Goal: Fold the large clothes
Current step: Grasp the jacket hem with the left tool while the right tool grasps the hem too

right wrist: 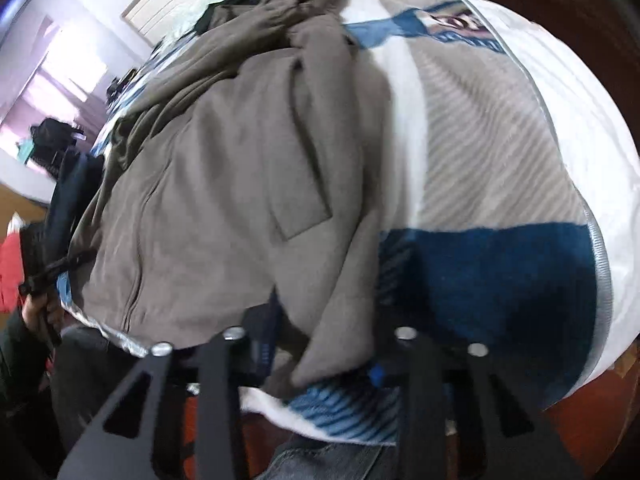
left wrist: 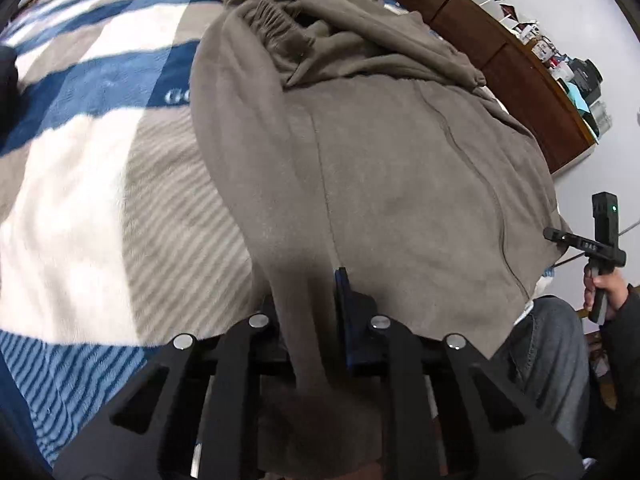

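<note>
Nearest camera: grey-brown fabric bunched between the fingers of my left gripper (left wrist: 312, 320), pulled back toward the lens
Left gripper state: clamped on the near hem of the garment (left wrist: 380, 168)
Right gripper state: my right gripper (right wrist: 320, 344) has a fold of the same hem between its fingers; clamped on it as far as I can judge, the contact is partly hidden by cloth
Garment location: on the bed (left wrist: 80, 208), over a blue, white and grey striped blanket, sleeves and an elastic waistband heaped at the far end
Long axis: runs straight away from both grippers, near hem to far heap
Key relation: both grippers sit at the near edge, left and right corners, so the fold would carry this hem forward, away from me
Nearer hand: neither; about level
Writing: white letters on a blue stripe, partly covered, unreadable
Risk: far heap is uneven, so the fold may land crooked
</note>
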Demonstrator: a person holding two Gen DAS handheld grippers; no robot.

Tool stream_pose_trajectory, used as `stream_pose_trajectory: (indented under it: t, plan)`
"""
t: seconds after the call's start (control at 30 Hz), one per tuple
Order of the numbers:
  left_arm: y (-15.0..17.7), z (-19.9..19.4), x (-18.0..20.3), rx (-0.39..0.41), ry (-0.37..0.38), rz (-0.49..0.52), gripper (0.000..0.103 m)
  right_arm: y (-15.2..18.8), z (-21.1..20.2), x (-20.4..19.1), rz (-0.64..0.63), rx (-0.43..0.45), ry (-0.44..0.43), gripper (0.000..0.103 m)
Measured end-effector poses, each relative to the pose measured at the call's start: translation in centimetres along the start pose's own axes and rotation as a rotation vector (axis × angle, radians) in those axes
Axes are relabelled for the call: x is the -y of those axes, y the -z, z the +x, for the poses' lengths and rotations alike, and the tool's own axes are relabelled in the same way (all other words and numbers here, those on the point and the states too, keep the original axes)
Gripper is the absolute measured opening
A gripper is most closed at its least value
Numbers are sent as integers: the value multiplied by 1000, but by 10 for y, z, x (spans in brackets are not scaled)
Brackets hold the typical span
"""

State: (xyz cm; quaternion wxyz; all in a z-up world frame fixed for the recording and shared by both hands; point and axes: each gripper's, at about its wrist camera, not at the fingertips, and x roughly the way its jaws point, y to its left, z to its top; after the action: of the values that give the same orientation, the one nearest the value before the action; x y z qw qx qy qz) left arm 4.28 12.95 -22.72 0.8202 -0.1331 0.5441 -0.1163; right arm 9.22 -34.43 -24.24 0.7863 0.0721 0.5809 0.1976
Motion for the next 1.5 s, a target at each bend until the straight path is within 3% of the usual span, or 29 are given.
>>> stream_pose_trajectory:
  t: [0.2, 0.43, 0.53, 0.73, 1.0, 1.27, 1.33, 1.4, 1.5]
  plan:
    - [5, -14, 1, 9, 46, -12, 7, 2, -27, -10, 12, 60, -25, 22]
    - [12, -49, 6, 76, 125, -22, 5, 10, -67, -26, 2, 150, -66, 17]
    - [12, -67, 12, 104, 157, -16, 5, 18, -86, -26, -21, 148, -89, 12]
    - [21, -83, 18, 115, 177, 8, 5, 24, -103, -33, -36, 159, -106, 11]
    - [41, -112, 24, 190, 264, 20, 5, 37, -139, -35, 25, 274, -227, 11]
    - [58, -168, 32, 276, 318, 18, 5, 50, -192, -51, 2, 361, -287, 11]
    - [57, -176, 31, 287, 381, 7, 0, 46, -199, -50, 37, 380, -317, 11]
    - [48, -177, 31, 285, 371, 11, 0, 36, -193, -50, 47, 373, -348, 11]
    - [37, -154, 30, 210, 295, 34, 0, 21, -174, -59, 5, 329, -316, 11]
